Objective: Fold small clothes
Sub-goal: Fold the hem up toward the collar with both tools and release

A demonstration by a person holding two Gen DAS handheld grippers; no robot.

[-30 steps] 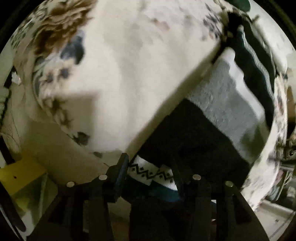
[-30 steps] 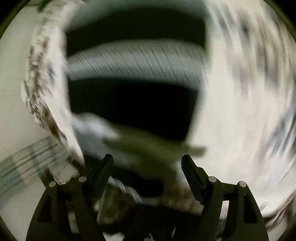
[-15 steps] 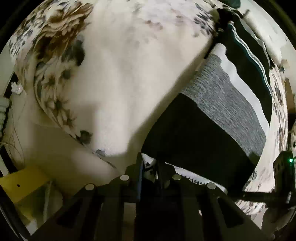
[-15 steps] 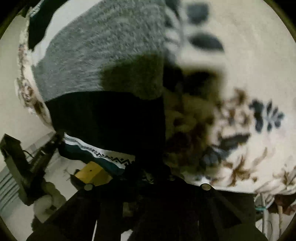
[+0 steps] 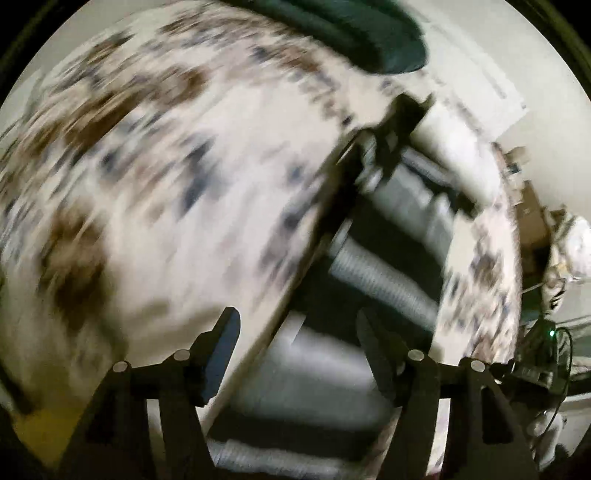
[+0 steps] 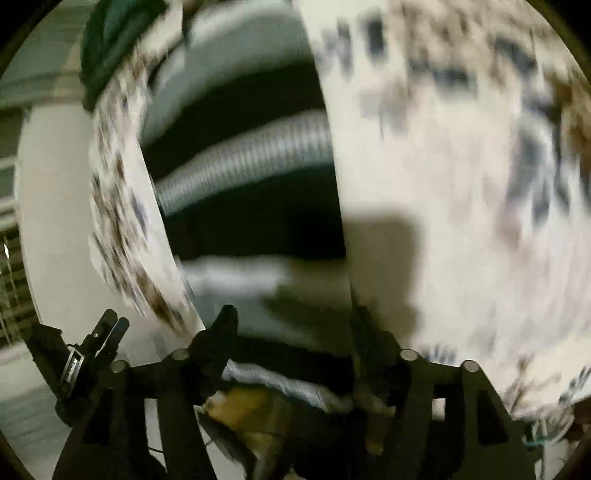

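Both views are smeared by motion, so fine detail is poor. In the left wrist view the left gripper (image 5: 295, 347) has its fingers spread wide with nothing between them; below the gap lies the striped sweater (image 5: 373, 266), a band of black, grey ribbed and pale stripes running up and to the right across the flowered bedcover (image 5: 155, 177). The sweater's left edge is a long straight line against the bedcover, and a strip of the cover shows along its right edge too, beyond which the bed drops away to cluttered floor. A dark green cushion (image 5: 354, 33) sits at the far end of the bed. In the right wrist view the right gripper (image 6: 291, 332) is likewise spread apart and holds nothing; the sweater (image 6: 243, 162) runs between two stretches of bedcover (image 6: 461, 177), with wide bare cover to the right (a gripper-shaped shadow falls there). The left gripper (image 6: 99, 343) appears at lower left, off the bed's edge. Half a second earlier both grippers were pressed shut on the patterned hem; now both have let go, and the sweater seems to lie more folded in bands. A small white label on the left gripper's body is too blurred to read.
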